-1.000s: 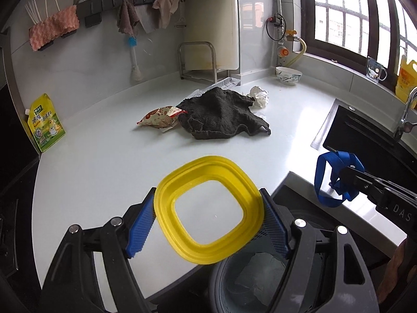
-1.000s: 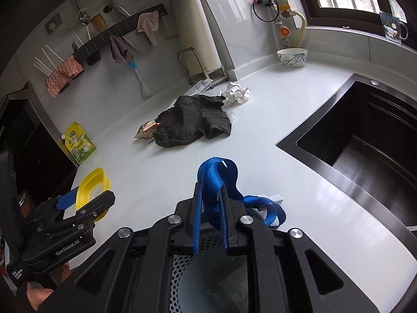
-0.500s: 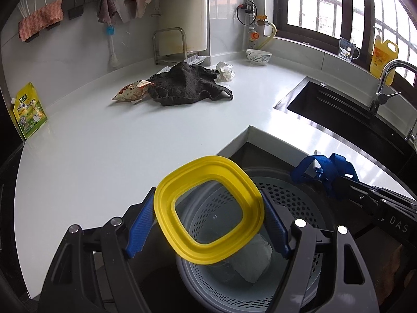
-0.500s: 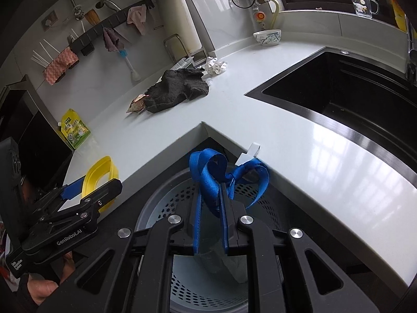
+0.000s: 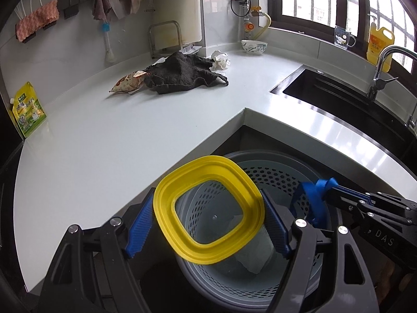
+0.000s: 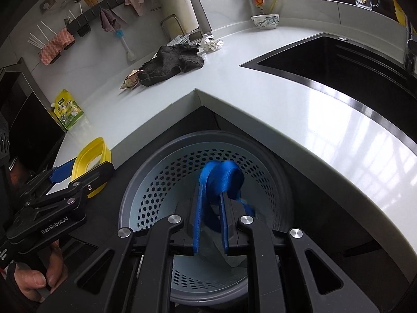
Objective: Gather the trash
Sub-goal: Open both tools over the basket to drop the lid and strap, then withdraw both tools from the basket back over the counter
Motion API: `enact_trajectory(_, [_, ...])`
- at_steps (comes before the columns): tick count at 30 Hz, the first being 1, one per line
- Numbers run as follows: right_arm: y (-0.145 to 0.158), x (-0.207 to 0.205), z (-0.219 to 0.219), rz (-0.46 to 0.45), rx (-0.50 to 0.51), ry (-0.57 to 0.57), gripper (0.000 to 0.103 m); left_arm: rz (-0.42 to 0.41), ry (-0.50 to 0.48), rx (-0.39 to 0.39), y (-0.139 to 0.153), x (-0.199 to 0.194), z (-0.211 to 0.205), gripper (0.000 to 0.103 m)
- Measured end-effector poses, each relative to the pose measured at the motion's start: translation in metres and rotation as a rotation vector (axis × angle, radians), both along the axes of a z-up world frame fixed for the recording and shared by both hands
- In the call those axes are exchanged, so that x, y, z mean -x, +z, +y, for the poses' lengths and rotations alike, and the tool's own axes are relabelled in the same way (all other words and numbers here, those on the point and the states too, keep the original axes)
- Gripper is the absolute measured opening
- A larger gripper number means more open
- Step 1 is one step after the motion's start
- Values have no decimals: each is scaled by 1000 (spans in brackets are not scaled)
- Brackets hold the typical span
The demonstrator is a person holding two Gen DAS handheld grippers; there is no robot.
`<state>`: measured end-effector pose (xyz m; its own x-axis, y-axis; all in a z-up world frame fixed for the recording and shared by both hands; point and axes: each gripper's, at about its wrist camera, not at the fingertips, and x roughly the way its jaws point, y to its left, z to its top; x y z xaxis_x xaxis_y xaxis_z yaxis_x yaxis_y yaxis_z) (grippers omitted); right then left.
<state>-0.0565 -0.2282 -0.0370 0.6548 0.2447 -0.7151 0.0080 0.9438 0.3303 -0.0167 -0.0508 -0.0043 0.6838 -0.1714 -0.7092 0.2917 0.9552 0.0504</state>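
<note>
Trash now hangs over the perforated bin [image 5: 273,180], off the tabletop [image 5: 104,143]: left gripper [image 5: 208,224] jaws wide around a yellow ring [image 5: 166,198], right gripper [image 6: 211,200] jaws pinching blue strap [image 6: 221,174], ready to drop.

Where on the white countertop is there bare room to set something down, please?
The countertop is bare between the green pouch, the dark cloth and its front corner, and beside the sink. It is crowded around the cloth: snack wrapper, crumpled paper.

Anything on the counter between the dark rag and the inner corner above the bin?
Nothing: bare white counter runs from the dark rag to that corner, in both wrist views.
</note>
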Motion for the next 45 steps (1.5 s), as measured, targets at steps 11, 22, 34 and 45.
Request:
enact_trajectory(11, [-8,-6,9,33,39,10,13,26,8,-2,-8,-3,2,78])
enact_trajectory(22, [-2,-1,-3,4,44,-39,40,41,17,-14,-11,-5,1,82])
enact_trajectory(34, [-1,-1,-4,-7,37,-48,46,40,56,-4,-10,-5,14,84])
enact_trajectory(45, [13,-14,6,-29,130,-57,54,30,72,27,0,-17,25,88])
